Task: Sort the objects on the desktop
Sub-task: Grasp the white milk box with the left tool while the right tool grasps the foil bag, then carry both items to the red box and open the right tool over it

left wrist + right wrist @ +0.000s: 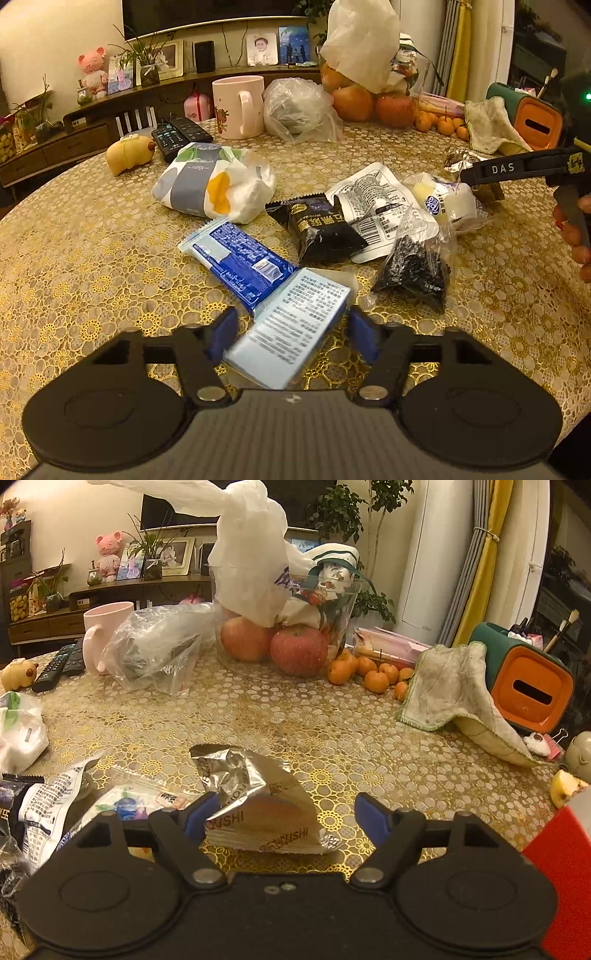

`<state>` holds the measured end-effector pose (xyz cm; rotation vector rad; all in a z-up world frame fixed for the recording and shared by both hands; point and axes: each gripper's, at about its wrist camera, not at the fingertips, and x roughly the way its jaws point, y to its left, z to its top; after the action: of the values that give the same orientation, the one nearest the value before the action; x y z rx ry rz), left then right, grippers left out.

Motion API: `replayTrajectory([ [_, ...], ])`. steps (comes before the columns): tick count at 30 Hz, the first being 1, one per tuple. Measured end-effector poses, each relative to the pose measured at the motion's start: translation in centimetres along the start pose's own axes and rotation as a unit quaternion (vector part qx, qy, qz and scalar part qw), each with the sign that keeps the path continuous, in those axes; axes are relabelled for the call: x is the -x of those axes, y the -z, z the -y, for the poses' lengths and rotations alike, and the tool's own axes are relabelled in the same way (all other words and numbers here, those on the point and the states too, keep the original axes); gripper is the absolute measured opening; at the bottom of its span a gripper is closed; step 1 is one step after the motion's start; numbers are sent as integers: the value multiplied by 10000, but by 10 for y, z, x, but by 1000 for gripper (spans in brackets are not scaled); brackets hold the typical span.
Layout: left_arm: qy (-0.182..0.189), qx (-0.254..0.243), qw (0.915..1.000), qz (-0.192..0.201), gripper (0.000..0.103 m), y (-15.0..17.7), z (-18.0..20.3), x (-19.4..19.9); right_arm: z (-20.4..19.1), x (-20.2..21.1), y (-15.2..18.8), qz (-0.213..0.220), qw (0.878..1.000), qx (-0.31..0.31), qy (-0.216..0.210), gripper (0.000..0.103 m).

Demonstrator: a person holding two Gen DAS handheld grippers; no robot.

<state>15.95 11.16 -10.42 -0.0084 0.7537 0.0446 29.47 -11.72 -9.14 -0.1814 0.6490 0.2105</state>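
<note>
My left gripper (290, 332) is open, its blue pads either side of a light blue packet (291, 328) that lies partly on a dark blue packet (243, 258); touch is unclear. Beyond lie a black snack pack (317, 232), a white printed wrapper (373, 206), a clear bag of dark bits (417, 266) and a tissue pack (214, 184). My right gripper (280, 816) is open around a crumpled silver foil wrapper (258, 805), the left pad close to it. The right gripper also shows in the left wrist view (517, 170).
At the back stand a pink mug (240, 107), remotes (181, 136), a clear plastic bag (159, 646), a bowl with apples (295, 646), small oranges (369, 672), a cloth (458, 694) over an orange-green box (528, 690), and a yellow toy (129, 153).
</note>
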Motion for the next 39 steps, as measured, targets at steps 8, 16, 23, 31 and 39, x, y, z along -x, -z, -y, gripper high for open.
replayTrajectory([
  [8, 143, 133, 9998, -23, 36, -2, 0, 3, -1, -1, 1, -178, 9997, -92, -131, 37],
  [16, 225, 278, 9993, -58, 30, -3, 1, 10, 6, 11, 0, -126, 9994, -276, -153, 27],
  [23, 210, 321, 9993, -46, 29, -4, 6, 26, 13, 34, 2, -11, 9994, -337, -112, 23],
  [31, 293, 276, 9992, 79, 29, -10, 19, 55, 27, 74, 3, 114, 9986, -490, -176, 18],
  [39, 456, 265, 9985, 170, 29, -14, 37, 83, 44, 122, 11, 290, 9970, -641, -320, 16],
])
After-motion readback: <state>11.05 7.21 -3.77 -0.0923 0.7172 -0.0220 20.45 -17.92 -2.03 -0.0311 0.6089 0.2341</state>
